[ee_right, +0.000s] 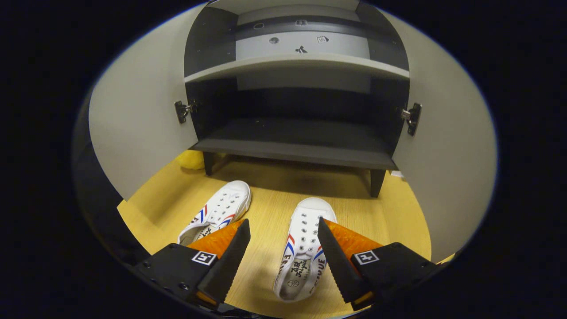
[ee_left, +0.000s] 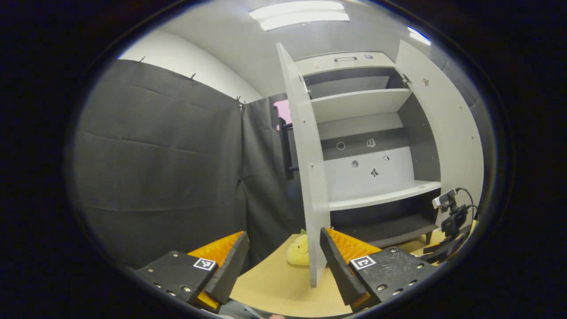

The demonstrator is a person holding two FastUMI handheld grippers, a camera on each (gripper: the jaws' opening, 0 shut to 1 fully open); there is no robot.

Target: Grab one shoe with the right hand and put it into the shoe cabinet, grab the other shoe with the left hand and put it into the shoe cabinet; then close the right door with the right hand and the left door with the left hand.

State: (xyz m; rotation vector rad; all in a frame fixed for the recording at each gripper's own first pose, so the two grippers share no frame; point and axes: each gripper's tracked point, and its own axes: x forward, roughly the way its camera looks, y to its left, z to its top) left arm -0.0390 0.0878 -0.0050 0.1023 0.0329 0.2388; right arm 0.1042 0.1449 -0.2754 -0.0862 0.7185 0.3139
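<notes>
Two white sneakers with red and blue stripes lie on the wooden floor in the right gripper view. One shoe (ee_right: 303, 248) sits between my right gripper's fingers, toe toward the cabinet; the other shoe (ee_right: 219, 212) lies to its left. My right gripper (ee_right: 283, 243) is open above the floor, its fingers apart from the shoe. The shoe cabinet (ee_right: 292, 141) stands ahead with both doors open and a dark bottom shelf. In the left gripper view my left gripper (ee_left: 283, 254) is open and holds nothing, facing the edge of the cabinet's left door (ee_left: 308, 177).
A yellow plush toy (ee_left: 297, 252) lies on the floor behind the left door, also seen by the cabinet leg (ee_right: 191, 159). A camera on a stand (ee_left: 449, 212) sits at the right. Black cloth walls (ee_left: 155, 159) close the left side.
</notes>
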